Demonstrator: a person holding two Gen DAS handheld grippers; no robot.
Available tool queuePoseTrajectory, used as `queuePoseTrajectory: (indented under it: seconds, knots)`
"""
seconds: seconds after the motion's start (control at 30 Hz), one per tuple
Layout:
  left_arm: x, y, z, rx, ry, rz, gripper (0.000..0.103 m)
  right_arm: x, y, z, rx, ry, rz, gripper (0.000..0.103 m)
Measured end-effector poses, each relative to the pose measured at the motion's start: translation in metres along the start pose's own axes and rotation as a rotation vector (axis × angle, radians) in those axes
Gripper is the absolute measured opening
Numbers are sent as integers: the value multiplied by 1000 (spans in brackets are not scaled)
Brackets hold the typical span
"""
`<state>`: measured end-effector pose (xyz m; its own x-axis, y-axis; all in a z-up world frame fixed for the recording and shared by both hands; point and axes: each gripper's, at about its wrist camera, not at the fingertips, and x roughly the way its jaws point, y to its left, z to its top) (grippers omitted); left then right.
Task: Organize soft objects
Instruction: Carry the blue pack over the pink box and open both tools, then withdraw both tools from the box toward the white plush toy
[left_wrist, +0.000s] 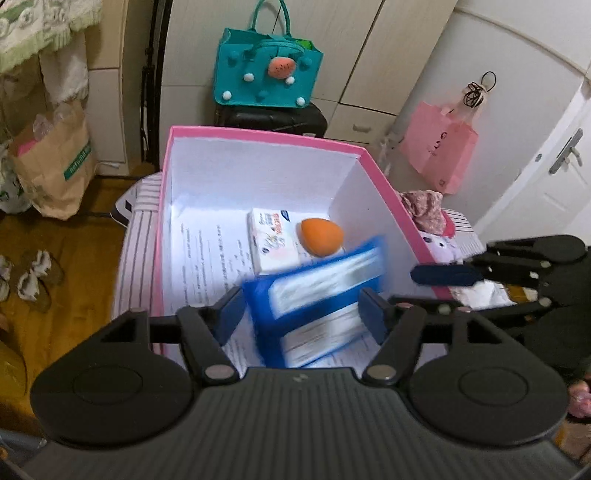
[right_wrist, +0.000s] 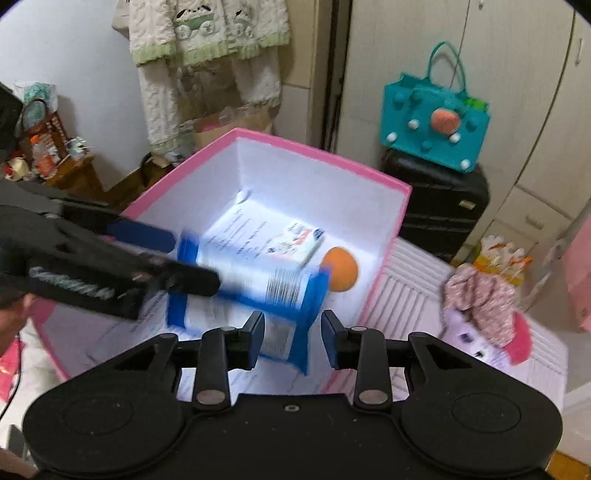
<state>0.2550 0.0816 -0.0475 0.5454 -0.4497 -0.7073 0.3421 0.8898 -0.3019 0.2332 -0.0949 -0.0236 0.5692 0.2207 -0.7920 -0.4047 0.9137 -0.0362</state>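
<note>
A pink box (left_wrist: 258, 134) with white inside stands on a striped surface; it also shows in the right wrist view (right_wrist: 402, 206). Inside lie a printed sheet, a small white tissue pack (left_wrist: 273, 240), and an orange egg-shaped sponge (left_wrist: 321, 236). A blue-and-white soft pack (left_wrist: 317, 306) is blurred in motion between my left gripper's (left_wrist: 301, 310) open fingers, loose over the box. In the right wrist view the pack (right_wrist: 251, 291) tumbles below the left gripper (right_wrist: 184, 258). My right gripper (right_wrist: 293, 339) is open and empty at the box's near rim.
A floral cloth (right_wrist: 480, 299) and a pale plush toy (right_wrist: 465, 332) lie on the striped surface right of the box. A teal felt bag (left_wrist: 266, 70) sits on a black suitcase (right_wrist: 439, 206) behind. A pink paper bag (left_wrist: 439, 147) hangs on the wardrobe; a brown paper bag (left_wrist: 55, 162) stands on the floor.
</note>
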Motion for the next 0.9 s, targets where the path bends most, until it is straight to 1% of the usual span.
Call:
queuePoseTrajectory:
  seconds: [0.03,0.1,0.23,0.33,0.53,0.63,0.67,0.77,0.9]
  knots:
    - [-1,1,-1,-12,2,-6,68,-2,-2,-1,9,-2,14,39]
    - [-3,-1,-3,5,10,-12,68,-6,-6,-5,22,-9,40,39]
    - [-15,-11,-6,84,-20,36,68,-21,-8,-11,19,-47,68,39]
    - [-30,-18,-7,125,-34,54,68,-37,-8,-15,29,-75,102,39]
    - [-61,-31,-7,163,-19,55,68,-70,-2,-23,16,-117,144,41]
    - [-78,-43,-10,195,-30,70,68,-89,3,-30,-1,-139,148,43]
    - [-84,-46,-12,197,-34,68,68,-95,4,-33,-9,-147,140,44]
    - [-101,-53,-21,181,-44,27,68,-110,7,-41,-23,-162,123,44]
    - [-117,-66,-34,183,-42,-17,68,-127,8,-54,-19,-166,166,45]
